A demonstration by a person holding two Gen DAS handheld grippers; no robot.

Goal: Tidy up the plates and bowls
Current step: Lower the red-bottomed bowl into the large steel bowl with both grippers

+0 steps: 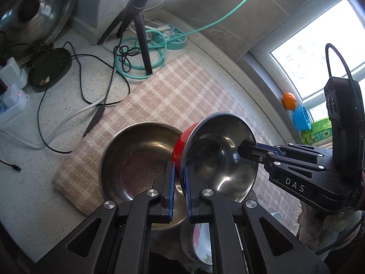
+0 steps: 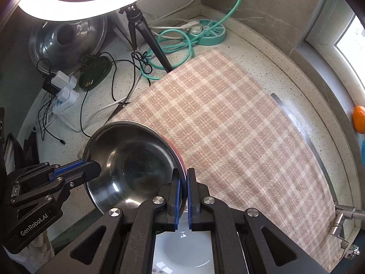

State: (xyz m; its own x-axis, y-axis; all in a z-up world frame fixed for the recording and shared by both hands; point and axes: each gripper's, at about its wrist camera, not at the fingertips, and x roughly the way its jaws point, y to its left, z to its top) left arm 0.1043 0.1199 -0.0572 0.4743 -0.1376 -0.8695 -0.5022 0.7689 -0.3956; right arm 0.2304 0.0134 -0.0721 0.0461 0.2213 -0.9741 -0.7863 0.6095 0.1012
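While both my grippers, left point(image 1: 180, 182) and right point(image 2: 183, 194), pinch red bowl point(image 1: 182, 146) rim, steel bowl point(image 1: 136, 159) sits on mat point(image 2: 228, 125); nesting pending, plate point(image 2: 182, 251) waits below.

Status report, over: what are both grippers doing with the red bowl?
Left gripper and right gripper both shut on red bowl rim. Bowl tilted above steel bowl on checked cloth. Nothing blocking.

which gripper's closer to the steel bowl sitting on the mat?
Left. The left gripper hangs right over the steel bowl, clamping the red bowl by its near rim. The right gripper grips that bowl's far rim, further off.
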